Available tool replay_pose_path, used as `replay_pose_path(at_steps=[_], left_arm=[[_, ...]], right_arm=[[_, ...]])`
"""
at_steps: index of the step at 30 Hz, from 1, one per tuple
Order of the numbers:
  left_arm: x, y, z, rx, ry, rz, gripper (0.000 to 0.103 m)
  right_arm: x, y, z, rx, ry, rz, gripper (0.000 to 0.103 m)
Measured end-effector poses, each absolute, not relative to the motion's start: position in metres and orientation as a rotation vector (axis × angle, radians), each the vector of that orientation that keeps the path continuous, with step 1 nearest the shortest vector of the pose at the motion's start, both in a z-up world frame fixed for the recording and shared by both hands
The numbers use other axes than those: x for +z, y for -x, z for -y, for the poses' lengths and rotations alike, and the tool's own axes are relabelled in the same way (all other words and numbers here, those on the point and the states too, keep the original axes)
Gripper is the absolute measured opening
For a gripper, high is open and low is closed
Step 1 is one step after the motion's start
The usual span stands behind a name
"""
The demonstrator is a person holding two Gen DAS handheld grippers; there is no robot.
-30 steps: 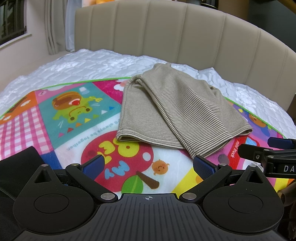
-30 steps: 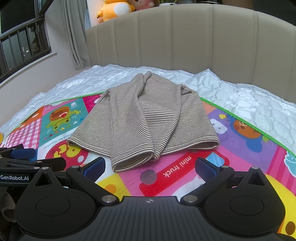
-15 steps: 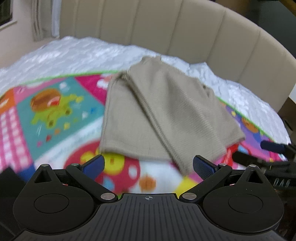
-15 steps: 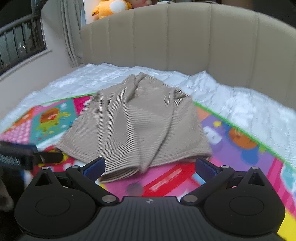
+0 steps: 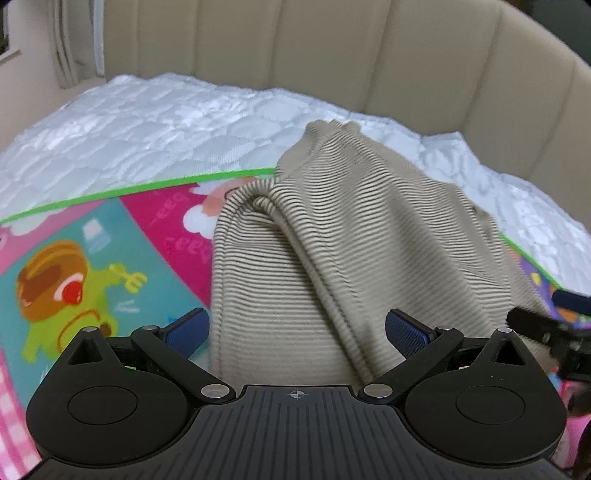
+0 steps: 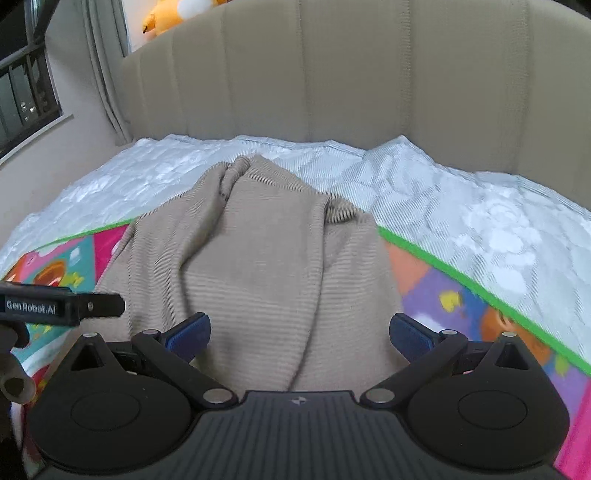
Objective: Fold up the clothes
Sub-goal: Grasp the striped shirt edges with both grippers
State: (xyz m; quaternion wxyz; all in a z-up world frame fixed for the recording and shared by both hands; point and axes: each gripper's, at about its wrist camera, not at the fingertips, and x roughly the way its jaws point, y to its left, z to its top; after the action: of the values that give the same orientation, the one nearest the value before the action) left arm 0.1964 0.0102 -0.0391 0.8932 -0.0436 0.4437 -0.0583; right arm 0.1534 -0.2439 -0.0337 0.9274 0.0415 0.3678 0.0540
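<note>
Left claw (image 5: 295, 330): spread wide, nothing between its blue pads (image 5: 186, 326); it hangs low over the near part of the garment.
Right claw (image 6: 300, 330): also spread wide and holding nothing, low over the same cloth; its blue pads (image 6: 410, 335) sit either side of the fabric below.
Each other: the left claw's black finger shows at the left edge of the right wrist view (white lettering on it), and the right claw's finger pokes in at the right edge of the left wrist view.
Striped garment (image 5: 332, 266): beige with thin dark stripes, lying loosely folded directly ahead of and under both claws, with a raised fold running away from the left claw; its far tip reaches onto the quilt.
Play mat (image 5: 85, 266): bright cartoon print with a green border, under the garment, showing left of the left claw and right of the right claw.
White quilt (image 6: 461, 210): beyond the mat, covering the bed.
Headboard (image 6: 332, 74): padded beige, farthest ahead.
Plush toy (image 6: 173, 14): orange, on top of the headboard, far left (only partly in view).
</note>
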Motion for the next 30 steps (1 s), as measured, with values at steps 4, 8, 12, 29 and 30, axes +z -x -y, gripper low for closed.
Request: replay_pose_path(at_steps=[4,8,12,29,30], left_arm=[[-0.057,-0.219,-0.029,-0.102,0.147,-0.966,0.103],[-0.068,-0.222,-0.045,-0.130,0.218,-0.979,0.103],[-0.068,-0.220,-0.042,-0.135,0.190,-0.990,0.103],[-0.057,-0.207,-0.027,-0.085,0.077,-1.010,0.049],[-0.056,-0.203,-0.029,-0.089,0.088,-1.026,0.043]], right_arm=[[-0.049,-0.181,0.251,0.087,-0.056,-0.783,0.103],[-0.072,-0.199,0.280,0.080,-0.280,-0.891,0.103],[-0.073,-0.203,0.290,0.097,-0.346,-0.914,0.103],[-0.069,-0.179,0.292,0.101,-0.197,-0.879,0.023],[-0.067,-0.171,0.292,0.110,-0.190,-0.896,0.021]])
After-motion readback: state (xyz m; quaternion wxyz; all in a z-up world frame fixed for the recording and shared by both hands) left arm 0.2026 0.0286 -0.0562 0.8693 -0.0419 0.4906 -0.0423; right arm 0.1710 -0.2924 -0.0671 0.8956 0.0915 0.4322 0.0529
